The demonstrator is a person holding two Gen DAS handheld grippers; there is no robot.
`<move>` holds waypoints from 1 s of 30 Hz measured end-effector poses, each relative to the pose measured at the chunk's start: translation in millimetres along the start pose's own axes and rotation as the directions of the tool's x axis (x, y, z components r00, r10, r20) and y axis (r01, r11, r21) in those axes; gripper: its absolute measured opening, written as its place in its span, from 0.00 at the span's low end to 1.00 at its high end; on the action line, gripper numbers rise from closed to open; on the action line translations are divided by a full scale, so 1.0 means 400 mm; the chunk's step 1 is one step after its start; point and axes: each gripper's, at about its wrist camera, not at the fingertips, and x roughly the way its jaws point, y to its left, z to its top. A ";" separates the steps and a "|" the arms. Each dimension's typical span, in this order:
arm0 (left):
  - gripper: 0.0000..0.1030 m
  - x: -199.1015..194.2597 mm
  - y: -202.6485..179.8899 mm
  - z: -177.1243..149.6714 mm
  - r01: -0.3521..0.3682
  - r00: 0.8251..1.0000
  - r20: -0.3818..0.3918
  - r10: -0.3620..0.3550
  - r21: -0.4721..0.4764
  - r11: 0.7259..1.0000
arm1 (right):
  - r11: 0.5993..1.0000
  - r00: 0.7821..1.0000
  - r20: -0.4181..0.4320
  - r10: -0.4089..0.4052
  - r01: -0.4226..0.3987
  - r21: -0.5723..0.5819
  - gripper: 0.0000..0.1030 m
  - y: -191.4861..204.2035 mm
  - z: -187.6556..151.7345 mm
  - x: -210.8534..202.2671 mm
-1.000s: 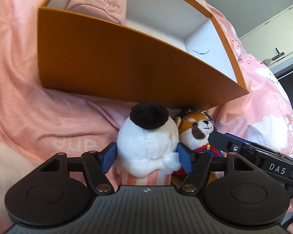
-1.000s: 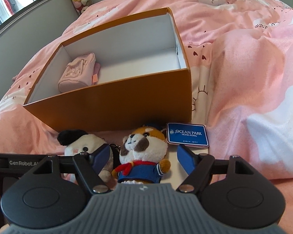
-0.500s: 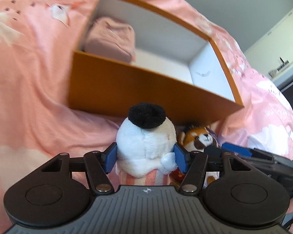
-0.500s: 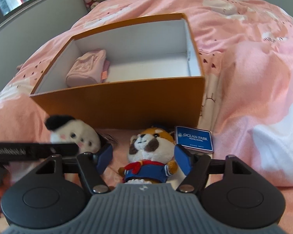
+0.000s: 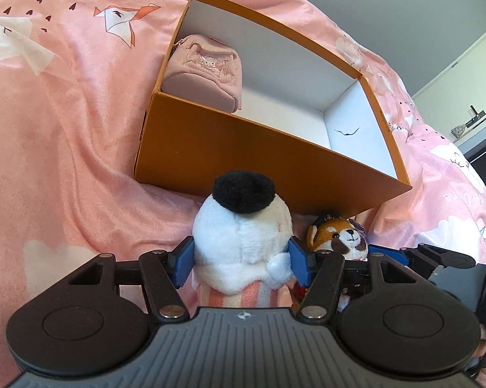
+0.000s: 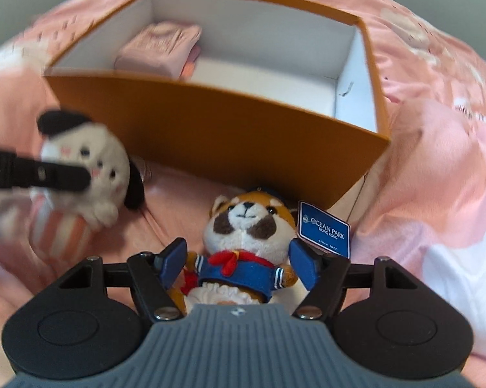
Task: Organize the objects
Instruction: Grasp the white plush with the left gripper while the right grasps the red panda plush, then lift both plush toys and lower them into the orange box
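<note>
A pink duvet (image 5: 65, 123) is covering the bed on every side of the tool, printed with white clouds, small dark hearts and an origami bird (image 5: 123, 21) lying far ahead of the tool to its left. A grey wall (image 5: 404, 6) is rising beyond the bed, and a pale cabinet (image 5: 462, 93) is standing far off to the tool's right.

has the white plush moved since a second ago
Yes. In the right wrist view the white plush now sits higher against the orange box, off the pink bedding, held in the left gripper.
</note>
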 end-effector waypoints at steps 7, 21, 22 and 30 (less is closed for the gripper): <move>0.67 -0.007 -0.007 -0.003 0.019 1.000 -0.006 -0.019 0.014 1.000 | 0.997 1.000 -0.024 -0.020 0.018 -0.076 0.67 0.020 -0.005 0.014; 0.67 -0.034 -0.030 -0.008 0.045 0.999 0.006 -0.045 0.048 0.998 | 0.995 0.996 0.007 0.090 -0.090 0.053 0.40 -0.070 0.015 -0.011; 0.67 -0.035 -0.032 -0.008 0.047 0.999 0.006 -0.047 0.050 0.998 | 0.991 0.994 0.006 0.112 -0.112 0.075 0.40 -0.081 0.015 -0.017; 0.67 -0.066 -0.038 -0.001 0.078 0.997 0.023 -0.079 0.044 0.996 | 0.972 0.978 0.094 0.186 -0.197 0.124 0.39 -0.093 0.016 -0.103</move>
